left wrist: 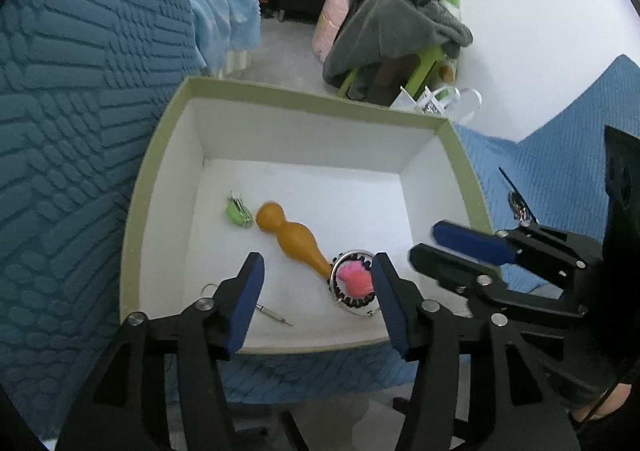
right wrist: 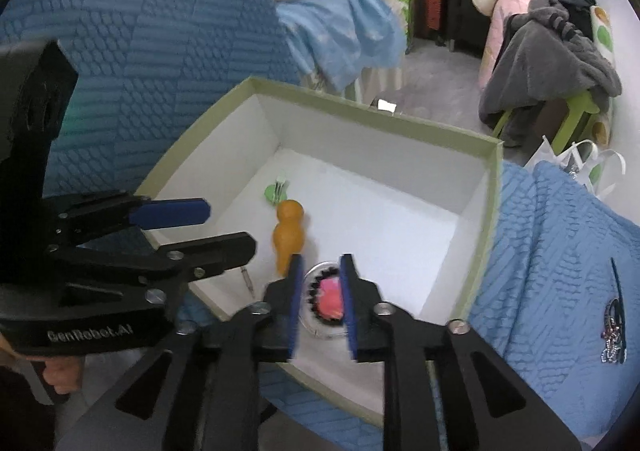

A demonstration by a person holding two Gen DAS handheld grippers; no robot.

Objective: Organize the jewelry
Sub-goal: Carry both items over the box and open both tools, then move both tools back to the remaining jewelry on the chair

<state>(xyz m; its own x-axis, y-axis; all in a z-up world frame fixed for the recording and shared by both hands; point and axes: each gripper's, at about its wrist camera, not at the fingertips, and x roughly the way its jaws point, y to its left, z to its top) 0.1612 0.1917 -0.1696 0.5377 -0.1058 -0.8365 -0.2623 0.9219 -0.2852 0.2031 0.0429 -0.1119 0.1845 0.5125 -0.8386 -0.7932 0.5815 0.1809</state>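
Down over the near edge of a green-rimmed box (left wrist: 168, 131) with white inner walls, the left gripper (left wrist: 316, 283) hangs with its blue-padded jaws well apart and nothing between them. Just inside its right finger lies a silver ring-shaped piece of jewelry (left wrist: 352, 283) with dark beads and a pink middle, on the box floor and clear of the pads. Ahead of the jaws an orange gourd-shaped pendant (left wrist: 294, 237) lies with its thin end touching the ring, and beyond that a small green clip (left wrist: 239, 211). Beside the left finger a thin metal pin (left wrist: 274, 315) rests on the floor. To the right, the right gripper (left wrist: 424, 247) reaches in over the box's side wall. The box sits on a blue textured bedspread (left wrist: 80, 131).

Seen from the right wrist, the right gripper (right wrist: 320, 283) has its jaws slightly parted, framing the ring (right wrist: 326, 303) below; whether the pads touch it I cannot tell. The pendant (right wrist: 288, 235) lies just ahead of the left finger, the clip (right wrist: 276, 191) further on. Left of it the left gripper (right wrist: 224, 227) stands open. Far right, another beaded piece (right wrist: 614, 327) lies on the bedspread (right wrist: 560, 251).
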